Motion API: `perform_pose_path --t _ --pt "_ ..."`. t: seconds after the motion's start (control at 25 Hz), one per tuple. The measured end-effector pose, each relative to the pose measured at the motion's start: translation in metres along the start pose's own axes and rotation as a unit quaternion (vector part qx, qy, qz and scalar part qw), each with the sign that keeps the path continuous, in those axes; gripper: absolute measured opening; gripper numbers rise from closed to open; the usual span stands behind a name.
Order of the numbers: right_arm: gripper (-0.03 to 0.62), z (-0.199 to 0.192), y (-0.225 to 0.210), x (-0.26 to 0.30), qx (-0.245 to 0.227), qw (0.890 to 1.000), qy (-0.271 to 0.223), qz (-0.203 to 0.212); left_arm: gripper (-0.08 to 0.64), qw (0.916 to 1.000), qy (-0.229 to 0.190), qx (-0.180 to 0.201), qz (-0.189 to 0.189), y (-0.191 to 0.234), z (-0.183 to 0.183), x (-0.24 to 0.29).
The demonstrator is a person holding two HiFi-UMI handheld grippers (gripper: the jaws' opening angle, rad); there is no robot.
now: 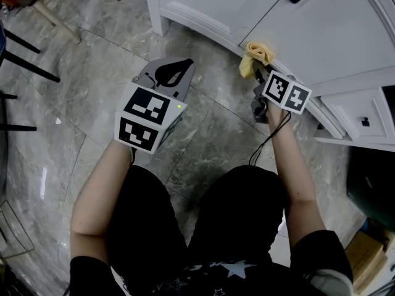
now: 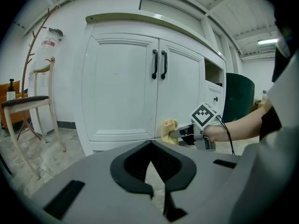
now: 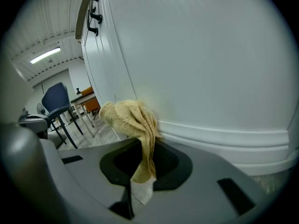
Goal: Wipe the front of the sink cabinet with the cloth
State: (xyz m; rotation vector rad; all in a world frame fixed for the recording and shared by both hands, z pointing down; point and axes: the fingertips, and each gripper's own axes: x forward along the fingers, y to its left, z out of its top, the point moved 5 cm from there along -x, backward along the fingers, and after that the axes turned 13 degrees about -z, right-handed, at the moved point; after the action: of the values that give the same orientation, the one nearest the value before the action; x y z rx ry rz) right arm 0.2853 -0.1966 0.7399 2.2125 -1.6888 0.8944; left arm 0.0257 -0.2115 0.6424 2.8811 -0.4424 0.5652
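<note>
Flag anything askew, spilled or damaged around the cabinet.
Nothing stands out: the right gripper holds the yellow cloth low against the cabinet front, whose doors sit shut and level.

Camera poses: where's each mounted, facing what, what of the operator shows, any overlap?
Head view: on the person's head, steeply down at the floor before the cabinet; shows forearms, lap, left gripper, right gripper pinching the cloth.
Left gripper view: low, level, facing the cabinet doors; own jaws together, empty.
Right gripper view: close to the cabinet front, looking along it; own jaws on the cloth.
Shared: head and left gripper views show the right gripper holding the cloth low on the cabinet.
</note>
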Motion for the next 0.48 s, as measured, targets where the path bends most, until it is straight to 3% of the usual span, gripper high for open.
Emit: perform_pose_path --t 0.48 --pt "0.061 -0.022 -0.086 -0.046 0.056 0.996 -0.002 -0.076 0.015 0.9976 0.015 0.027 -0.061 -0.033 0.006 0.034"
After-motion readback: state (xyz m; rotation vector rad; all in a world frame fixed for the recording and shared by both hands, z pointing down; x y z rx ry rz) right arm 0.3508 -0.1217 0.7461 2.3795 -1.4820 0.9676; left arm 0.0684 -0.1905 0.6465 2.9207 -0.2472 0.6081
